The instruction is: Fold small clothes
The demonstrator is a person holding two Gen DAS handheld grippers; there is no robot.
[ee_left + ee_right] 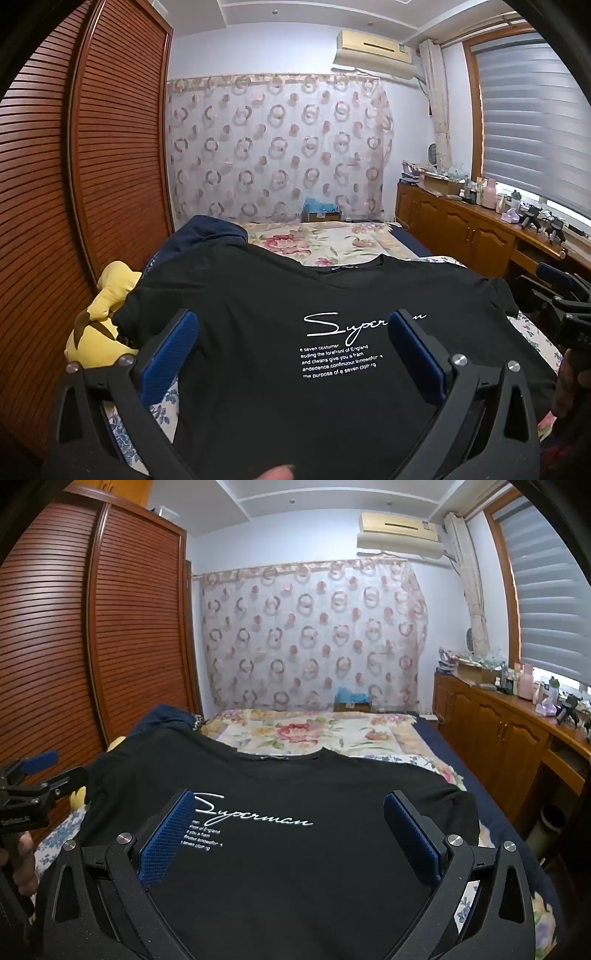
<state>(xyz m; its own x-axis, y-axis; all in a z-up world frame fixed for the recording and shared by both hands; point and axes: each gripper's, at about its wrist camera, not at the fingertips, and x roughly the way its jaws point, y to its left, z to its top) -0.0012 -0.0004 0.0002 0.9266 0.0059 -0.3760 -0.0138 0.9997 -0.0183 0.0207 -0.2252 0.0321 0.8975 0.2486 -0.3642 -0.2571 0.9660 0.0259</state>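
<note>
A black T-shirt [280, 302] with white script and small print lies spread flat on the bed, front up, collar at the far side. My left gripper [291, 325] hovers open over its left half, blue pads wide apart, nothing between them. My right gripper [291, 805] stands open over the black T-shirt [295, 867] on its right half, also holding nothing. Each gripper shows at the edge of the other's view: the right gripper [561, 295] at far right, the left gripper [37, 775] at far left, with a hand [22, 864] on its handle.
A yellow plush toy [99, 317] and dark blue cloth [203, 236] lie left of the shirt by the slatted wardrobe [74, 184]. The floral bedspread [314, 734] stretches beyond. A wooden cabinet [498, 731] with clutter runs along the right under the window.
</note>
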